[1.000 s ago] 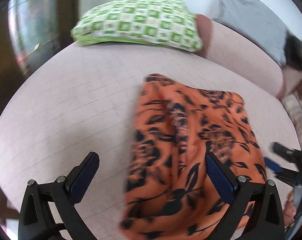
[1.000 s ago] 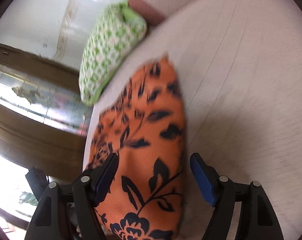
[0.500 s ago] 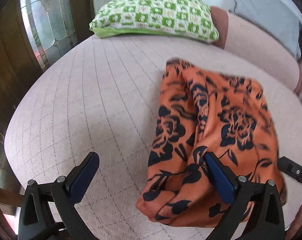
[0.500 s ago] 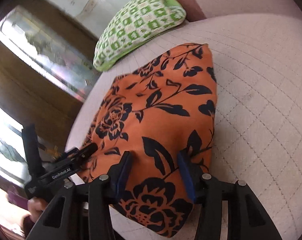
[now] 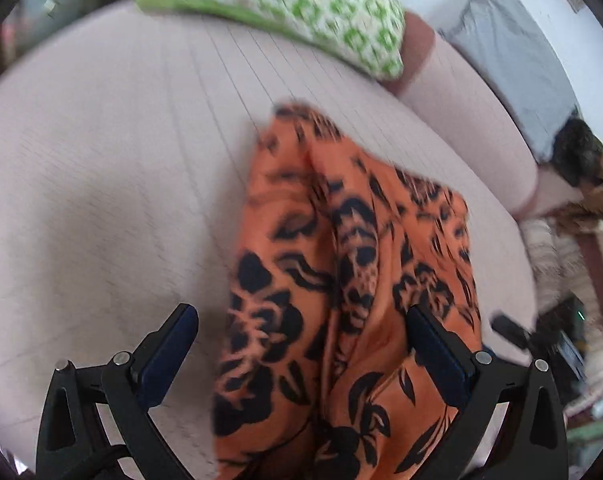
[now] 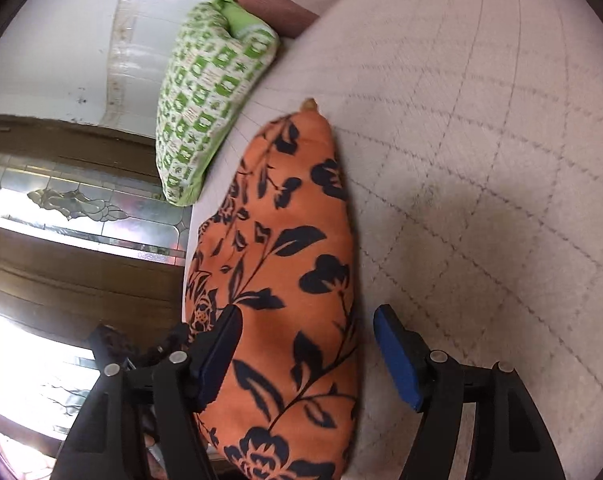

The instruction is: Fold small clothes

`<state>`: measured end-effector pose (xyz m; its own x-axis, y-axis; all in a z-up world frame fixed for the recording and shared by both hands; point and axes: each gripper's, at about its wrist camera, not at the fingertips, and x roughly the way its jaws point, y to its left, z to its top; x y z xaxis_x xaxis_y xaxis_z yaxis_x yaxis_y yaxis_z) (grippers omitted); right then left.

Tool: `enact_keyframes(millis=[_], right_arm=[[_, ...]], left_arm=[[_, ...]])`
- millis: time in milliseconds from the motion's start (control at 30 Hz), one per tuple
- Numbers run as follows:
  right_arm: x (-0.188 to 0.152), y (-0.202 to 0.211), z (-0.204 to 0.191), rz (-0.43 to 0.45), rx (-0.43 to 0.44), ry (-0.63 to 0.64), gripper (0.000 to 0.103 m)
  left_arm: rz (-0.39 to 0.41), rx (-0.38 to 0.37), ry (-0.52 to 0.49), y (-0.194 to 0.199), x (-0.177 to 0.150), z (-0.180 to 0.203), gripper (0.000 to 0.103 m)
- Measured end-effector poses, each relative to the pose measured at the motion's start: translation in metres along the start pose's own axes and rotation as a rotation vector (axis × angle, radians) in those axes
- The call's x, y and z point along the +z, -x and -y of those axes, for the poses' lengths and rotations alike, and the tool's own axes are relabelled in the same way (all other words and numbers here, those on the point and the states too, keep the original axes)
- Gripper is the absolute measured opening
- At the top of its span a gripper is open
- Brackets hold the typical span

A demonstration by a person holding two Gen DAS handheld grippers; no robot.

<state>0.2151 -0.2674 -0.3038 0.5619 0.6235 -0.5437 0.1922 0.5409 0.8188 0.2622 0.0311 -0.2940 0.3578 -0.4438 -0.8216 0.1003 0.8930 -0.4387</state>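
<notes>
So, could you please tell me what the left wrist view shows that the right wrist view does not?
Only the left wrist view shows the grey cloth over the sofa back and the open left gripper. Only the right wrist view shows the leaded glass panel in dark wood and the right gripper, whose jaws have just been opening, with fabric between them. Both show the orange floral garment on the pink sofa and the green checked pillow.

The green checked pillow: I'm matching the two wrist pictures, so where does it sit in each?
Left wrist: green checked pillow across the top, beyond the orange floral garment.
Right wrist: the pillow is upper left of centre, tilted, left of the garment's far tip.
Shared landmark: the garment, on the pale quilted cushion.
</notes>
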Motion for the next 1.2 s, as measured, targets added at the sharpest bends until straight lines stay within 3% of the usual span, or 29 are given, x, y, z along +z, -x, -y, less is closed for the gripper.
enact_keyframes(millis=[133,267,367,467,500,533,667,867,967,1000,1033,1100,1200], right_arm=[[0.005,-0.020,0.001,-0.044,0.075,-0.009,0.074],[0.007,-0.045,-0.016,-0.051,0.079,0.067,0.073],[0.004,-0.055,-0.030,-0.039,0.022,0.137,0.058],[0.000,-0.046,-0.039,0.005,0.000,0.170,0.040],[-0.001,-0.038,-0.045,0.034,-0.001,0.199,0.039],[-0.003,-0.032,-0.050,0.056,-0.006,0.225,0.038],[-0.007,-0.003,-0.061,0.160,-0.045,0.304,0.038],[0.008,0.047,-0.023,0.241,-0.071,0.209,0.038],[0.012,0.065,0.002,0.245,-0.106,0.161,0.038],[0.016,0.066,0.012,0.226,-0.113,0.144,0.039],[0.019,0.064,0.022,0.192,-0.120,0.125,0.041],[0.026,0.060,0.043,0.157,-0.176,0.039,0.059],[0.028,0.071,0.040,0.182,-0.184,0.042,0.060]], left_arm=[[-0.025,-0.048,-0.047,-0.006,-0.004,0.003,0.103],[-0.030,-0.026,-0.164,-0.009,-0.017,0.024,0.097],[-0.009,0.031,-0.214,-0.012,-0.020,0.036,0.090],[0.034,0.038,-0.198,-0.006,-0.021,0.042,0.076],[0.045,0.042,-0.202,-0.006,-0.021,0.047,0.068],[0.063,0.052,-0.223,-0.004,-0.023,0.054,0.053],[0.082,0.053,-0.318,-0.007,-0.031,0.083,0.052],[0.033,0.016,-0.420,-0.006,-0.034,0.086,0.051],[0.033,0.057,-0.477,-0.005,-0.041,0.086,0.052],[0.041,0.100,-0.499,-0.009,-0.042,0.090,0.061],[0.038,0.136,-0.509,-0.014,-0.046,0.095,0.068],[0.040,0.164,-0.487,-0.013,-0.048,0.097,0.073],[0.079,0.191,-0.456,-0.001,-0.050,0.095,0.073]])
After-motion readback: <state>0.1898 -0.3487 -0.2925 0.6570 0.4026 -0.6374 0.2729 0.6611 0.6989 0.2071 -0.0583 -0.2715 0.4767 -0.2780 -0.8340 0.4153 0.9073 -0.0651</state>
